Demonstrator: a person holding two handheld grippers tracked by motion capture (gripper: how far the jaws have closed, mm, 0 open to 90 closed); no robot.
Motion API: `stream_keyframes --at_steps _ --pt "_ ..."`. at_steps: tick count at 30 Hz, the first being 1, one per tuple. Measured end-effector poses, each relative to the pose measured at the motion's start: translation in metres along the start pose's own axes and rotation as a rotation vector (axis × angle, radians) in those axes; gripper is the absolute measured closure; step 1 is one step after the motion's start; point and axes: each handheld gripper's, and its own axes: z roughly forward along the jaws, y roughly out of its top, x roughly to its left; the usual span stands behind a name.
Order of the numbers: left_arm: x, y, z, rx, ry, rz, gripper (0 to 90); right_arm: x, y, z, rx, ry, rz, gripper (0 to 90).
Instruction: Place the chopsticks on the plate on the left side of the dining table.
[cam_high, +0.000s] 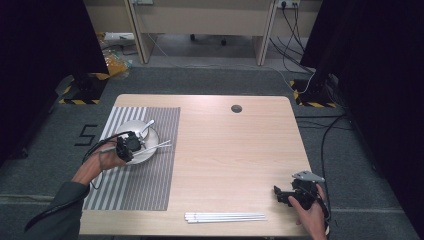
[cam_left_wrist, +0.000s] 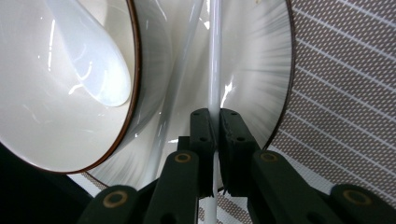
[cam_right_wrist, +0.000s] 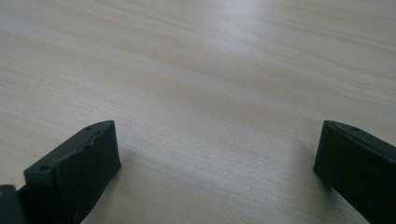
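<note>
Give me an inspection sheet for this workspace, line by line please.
Surface: wooden table, striped placemat on its left part.
Job's things: white chopstick over plate; bowl with spoon on the plate; more chopsticks at the near edge.
Clutter: nothing seen.
Grippers: left gripper shut on the chopstick; right gripper open over bare wood.
Cables: one trails from the left gripper; several on the floor.
Surroundings: grey floor, black curtains, desk behind.

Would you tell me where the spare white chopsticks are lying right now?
In the high view, the spare white chopsticks lie side by side on the table near its front edge, between the striped placemat and the right gripper.
</note>
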Motion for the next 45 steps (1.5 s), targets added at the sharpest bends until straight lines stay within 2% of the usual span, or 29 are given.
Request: stream_keyframes --at_steps 3,9,17,21,26,37,45 --pt "0.002 -0.002 0.0 0.001 0.011 -0.013 83.5 0.0 0.0 0.0 0.0 0.0 0.0 0.3" --pt "0.003 -0.006 -0.001 0.001 0.029 -0.002 80.7 0.0 0.0 0.0 0.0 0.0 0.0 0.3" --pt "0.005 -0.007 0.001 0.002 0.046 -0.009 77.7 0.0 0.0 0.0 0.0 0.0 0.0 0.3" --pt "0.006 -0.009 -0.001 -0.001 0.054 -0.032 77.2 0.0 0.0 0.0 0.0 0.0 0.0 0.3" --pt "0.008 -0.012 -0.001 0.011 0.052 -0.028 76.3 0.0 0.0 0.0 0.0 0.0 -0.001 0.3" --pt "0.01 -0.015 0.0 0.015 0.099 -0.058 72.6 0.0 0.0 0.0 -0.001 0.0 -0.001 0.3" --pt "0.01 -0.019 0.004 0.031 0.106 -0.062 69.6 0.0 0.0 0.0 0.0 0.0 0.0 0.3"
